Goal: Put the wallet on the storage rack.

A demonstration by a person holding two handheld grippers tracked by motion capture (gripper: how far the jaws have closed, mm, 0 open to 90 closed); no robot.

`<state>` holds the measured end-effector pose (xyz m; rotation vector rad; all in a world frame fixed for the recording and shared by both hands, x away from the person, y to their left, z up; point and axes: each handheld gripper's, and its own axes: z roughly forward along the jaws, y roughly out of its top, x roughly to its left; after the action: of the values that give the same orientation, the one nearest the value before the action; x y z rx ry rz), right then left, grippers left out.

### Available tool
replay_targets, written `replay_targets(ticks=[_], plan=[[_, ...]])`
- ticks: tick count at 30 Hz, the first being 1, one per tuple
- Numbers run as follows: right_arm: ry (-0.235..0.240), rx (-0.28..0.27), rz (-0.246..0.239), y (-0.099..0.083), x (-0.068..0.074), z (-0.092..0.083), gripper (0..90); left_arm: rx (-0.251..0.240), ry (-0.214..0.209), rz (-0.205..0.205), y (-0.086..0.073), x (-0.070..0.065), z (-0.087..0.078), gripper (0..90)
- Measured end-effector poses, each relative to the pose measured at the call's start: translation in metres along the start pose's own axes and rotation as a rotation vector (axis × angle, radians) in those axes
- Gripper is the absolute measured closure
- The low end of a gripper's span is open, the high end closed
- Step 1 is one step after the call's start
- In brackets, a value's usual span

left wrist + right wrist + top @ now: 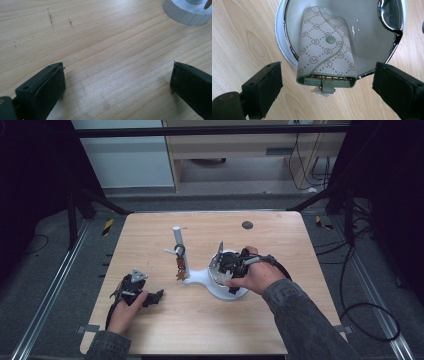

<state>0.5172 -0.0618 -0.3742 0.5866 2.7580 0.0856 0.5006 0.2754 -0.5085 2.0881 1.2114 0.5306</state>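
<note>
A grey-green monogram key pouch [324,47] with a snap button lies in the white dish [367,32] of a stand, its lower end with the green strap overhanging the chrome rim. My right gripper [328,72] hovers above it, jaws open on either side of the pouch with a gap at each pad. In the high view the right gripper [227,270] is over the dish [220,290]. My left gripper [156,296] rests on the table at the front left, and its jaws [117,77] stand wide open over bare wood.
The white stand has an upright post [177,237] with hooks, and a bunch of keys [180,268] hangs from it. A round edge of the stand's base [186,13] lies ahead of the left gripper. A dark round spot [247,225] marks the table's far side.
</note>
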Motion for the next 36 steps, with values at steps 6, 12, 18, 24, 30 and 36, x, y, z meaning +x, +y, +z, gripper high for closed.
replay_targets(ticks=[6, 12, 18, 24, 30, 36], plan=[[0.002, -0.001, 0.001, 0.0, 0.0, -0.001, 7.8, 0.0, 0.0, 0.0, 0.0, 0.0, 0.0, 0.0], [0.02, -0.022, 0.017, -0.004, 0.0, -0.002, 7.1, -0.001, 0.0, 0.0, 0.0, 0.0, 0.0, 0.0], [0.025, -0.045, 0.03, -0.011, 0.0, -0.003, 6.6, -0.001, 0.0, 0.001, 0.0, 0.0, 0.0, 0.0], [0.035, -0.082, 0.045, -0.019, -0.001, -0.01, 6.1, -0.001, -0.001, 0.0, 0.0, 0.0, 0.0, 0.0], [0.028, -0.129, 0.079, -0.036, -0.004, -0.016, 6.0, -0.001, -0.001, -0.003, 0.0, 0.0, 0.0, 0.0], [0.018, -0.173, 0.122, -0.059, -0.011, -0.021, 5.8, 0.001, -0.001, 0.002, 0.0, 0.0, 0.0, 0.0]])
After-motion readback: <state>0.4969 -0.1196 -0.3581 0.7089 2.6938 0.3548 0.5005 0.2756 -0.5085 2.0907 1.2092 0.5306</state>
